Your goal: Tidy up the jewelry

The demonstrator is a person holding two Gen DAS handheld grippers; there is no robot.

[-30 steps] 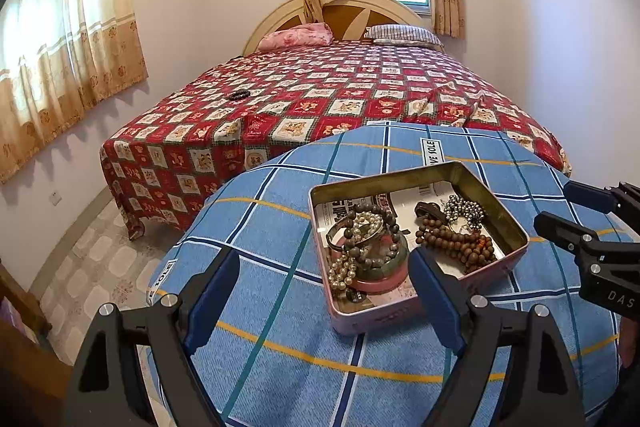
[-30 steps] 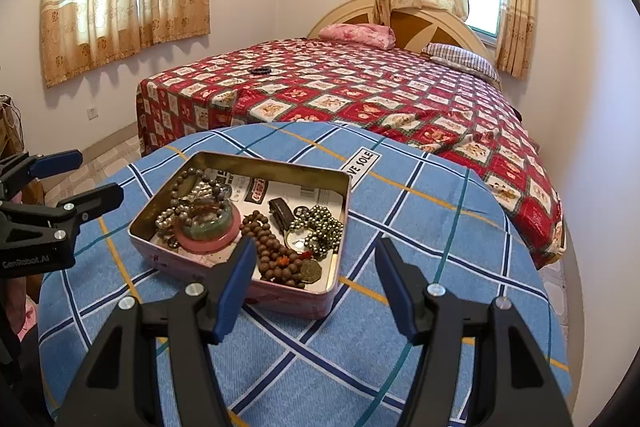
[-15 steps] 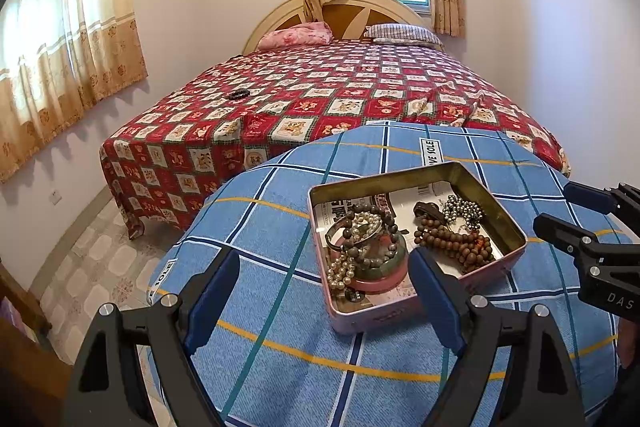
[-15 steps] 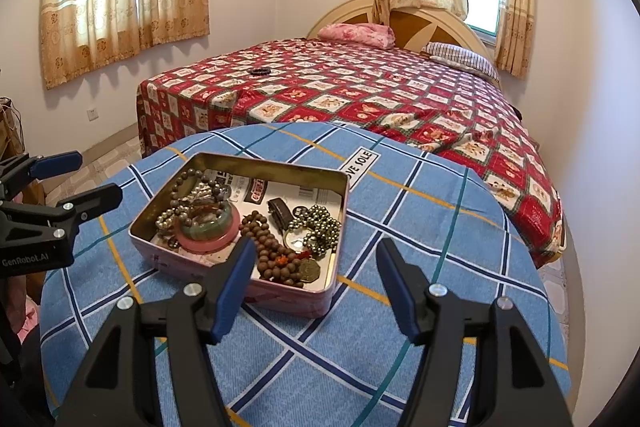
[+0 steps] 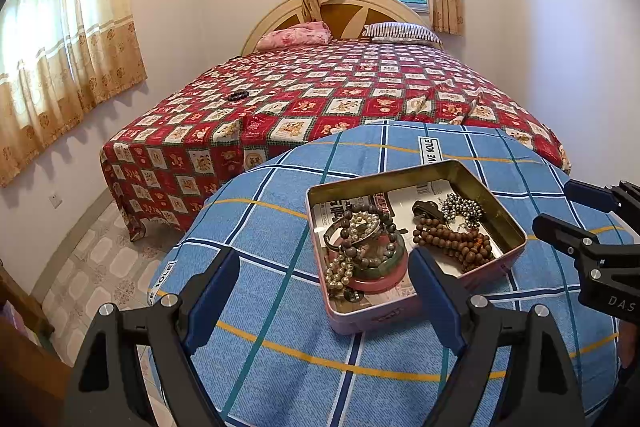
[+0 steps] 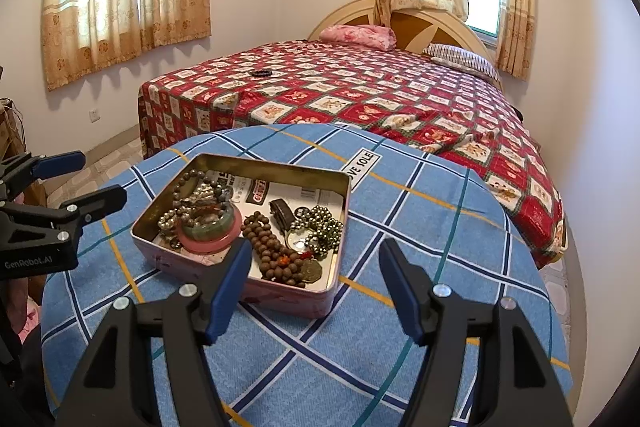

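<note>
A: Where's the jewelry?

B: All in an open pink tin (image 6: 280, 297) on the round table's blue plaid cloth (image 6: 420, 227). At the tin's 9 o'clock side in the right wrist view, a green bangle (image 6: 210, 225) lies on a pink bangle (image 6: 192, 245), with a pearl strand (image 5: 340, 267) and dark bead bracelets (image 5: 372, 217) piled around them.

A: And the rest?

B: A brown wooden bead strand (image 6: 272, 251) lies at the middle, and metallic beads (image 6: 320, 225) toward 3 o'clock. A coin (image 6: 312, 271) sits at the 5 o'clock corner. Printed paper (image 6: 296, 193) lines the bottom.

A: The grippers?

B: Left gripper (image 5: 324, 291) has its jaws wide apart, nothing between the pads, near the tin's 7 o'clock corner. Right gripper (image 6: 314, 281) is spread too, holding nothing, just short of the tin's near wall.

A: Beyond the table?

B: At 12 o'clock a bed with a red patchwork spread (image 6: 360, 95). A dark bracelet (image 6: 262, 73) lies on it.
</note>
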